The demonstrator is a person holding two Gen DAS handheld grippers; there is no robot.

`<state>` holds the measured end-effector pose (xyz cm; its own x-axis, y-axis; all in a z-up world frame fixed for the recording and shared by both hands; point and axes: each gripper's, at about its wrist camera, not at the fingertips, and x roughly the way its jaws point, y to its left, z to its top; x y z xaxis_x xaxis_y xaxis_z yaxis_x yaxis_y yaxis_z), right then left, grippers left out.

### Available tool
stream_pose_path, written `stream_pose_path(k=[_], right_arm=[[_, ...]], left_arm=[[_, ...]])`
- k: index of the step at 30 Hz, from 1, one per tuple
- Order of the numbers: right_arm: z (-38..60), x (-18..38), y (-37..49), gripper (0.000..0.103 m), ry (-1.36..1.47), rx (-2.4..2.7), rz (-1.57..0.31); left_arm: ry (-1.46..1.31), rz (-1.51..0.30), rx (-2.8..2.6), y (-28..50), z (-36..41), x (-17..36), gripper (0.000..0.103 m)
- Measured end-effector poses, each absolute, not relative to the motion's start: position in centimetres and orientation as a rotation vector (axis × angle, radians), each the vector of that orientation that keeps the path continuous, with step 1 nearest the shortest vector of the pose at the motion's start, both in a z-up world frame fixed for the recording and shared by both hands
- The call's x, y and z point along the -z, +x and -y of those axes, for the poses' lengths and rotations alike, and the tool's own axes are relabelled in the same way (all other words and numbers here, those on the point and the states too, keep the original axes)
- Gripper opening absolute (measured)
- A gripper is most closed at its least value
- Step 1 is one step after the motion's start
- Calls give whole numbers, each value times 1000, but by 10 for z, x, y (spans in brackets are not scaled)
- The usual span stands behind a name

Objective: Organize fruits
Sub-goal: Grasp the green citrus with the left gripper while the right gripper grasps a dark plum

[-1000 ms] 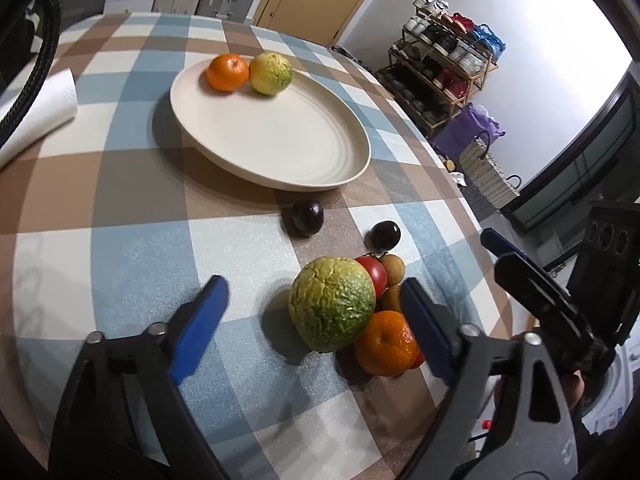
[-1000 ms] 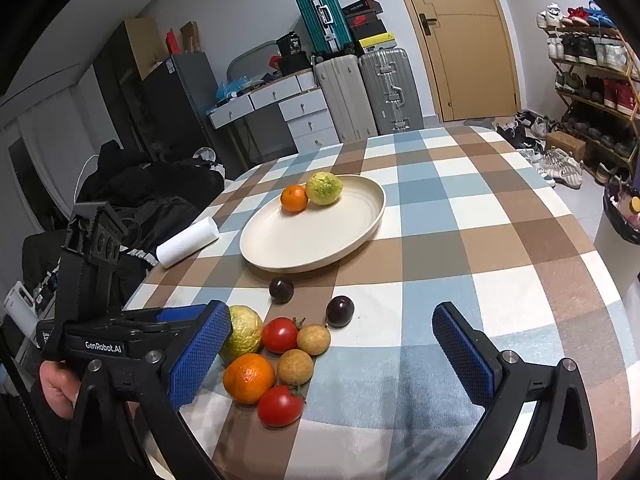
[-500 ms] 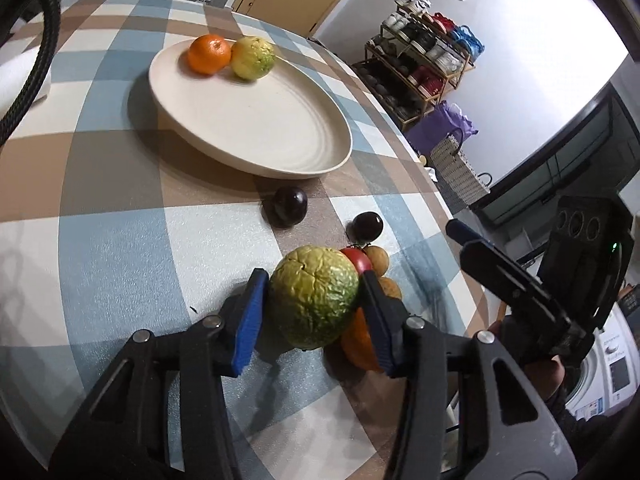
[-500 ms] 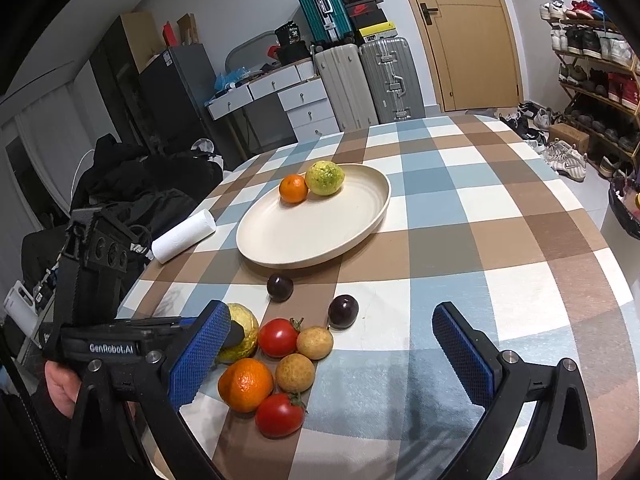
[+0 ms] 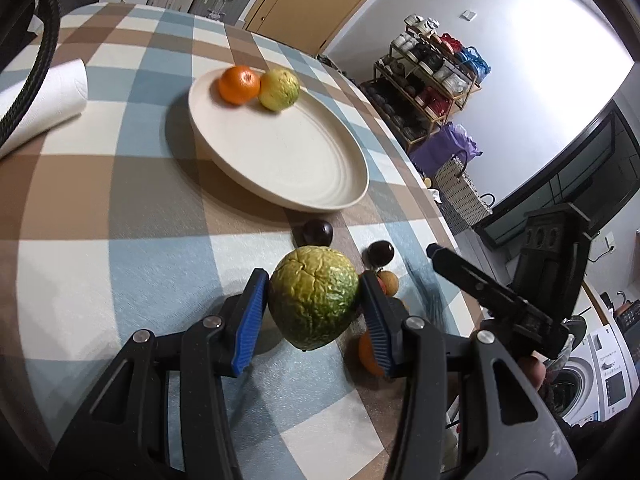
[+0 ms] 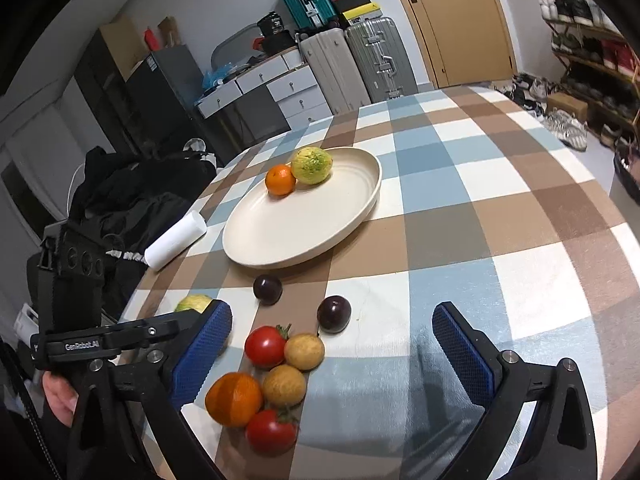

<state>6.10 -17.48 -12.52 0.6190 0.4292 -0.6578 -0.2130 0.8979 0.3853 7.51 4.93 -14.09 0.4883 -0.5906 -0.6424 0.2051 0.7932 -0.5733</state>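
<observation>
My left gripper (image 5: 312, 312) is shut on a wrinkled green-yellow fruit (image 5: 314, 296) and holds it just above the checked tablecloth. The fruit also peeks out in the right wrist view (image 6: 194, 303). A cream plate (image 5: 304, 168) lies beyond it with an orange (image 5: 239, 84) and a yellow-green fruit (image 5: 279, 89) at its far side. My right gripper (image 6: 332, 352) is open and empty above a cluster of fruit: two tomatoes (image 6: 265, 346), two tan fruits (image 6: 304, 351) and an orange (image 6: 234, 399). Two dark plums (image 6: 267, 289) lie between the cluster and the plate (image 6: 304, 224).
A white paper roll (image 6: 176, 240) lies at the table's left edge, next to dark bags. Suitcases and drawers stand behind the table. A shoe rack (image 5: 436, 72) stands past the table's right edge.
My left gripper closed around the green-yellow fruit and lifted it slightly off the cloth. My right gripper stayed open and shifted a little closer over the fruit cluster.
</observation>
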Motion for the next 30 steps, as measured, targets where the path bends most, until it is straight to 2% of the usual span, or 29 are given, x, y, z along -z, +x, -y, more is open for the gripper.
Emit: stream_pose_path(k=[6,9,11,15,17,19,20,25,28,30], right_arm=[[172,136,70,102,313,-377,-851],[169,140,74,95,315,-385,-862],[166,141,76,82,315,-401,-871],[159,142,80,71,287,-392,-884],[155,143,81,57,260,-385,-893],[151,144,82,52,239,-389,-904],[150,145,82,46,231,-395,-909],[148,148,83,39,223,-390,-925],[152,150,86,26,242,-371,-942],[155,150,86,23,260,-376,-938]], left_arm=[[-459,-929,492,78,-59,134,44],[-452,-923,480,79,-61,131,44],[-452,-921,474,79,-63,131,44],[-453,-921,464,82,-65,131,44],[-448,-920,459,82,-65,131,44],[-448,-919,454,84,-66,131,44],[-449,-919,453,85,-67,131,44],[-448,-912,441,89,-67,128,44],[-444,-908,435,93,-68,126,44],[-441,-904,430,97,-67,123,44]])
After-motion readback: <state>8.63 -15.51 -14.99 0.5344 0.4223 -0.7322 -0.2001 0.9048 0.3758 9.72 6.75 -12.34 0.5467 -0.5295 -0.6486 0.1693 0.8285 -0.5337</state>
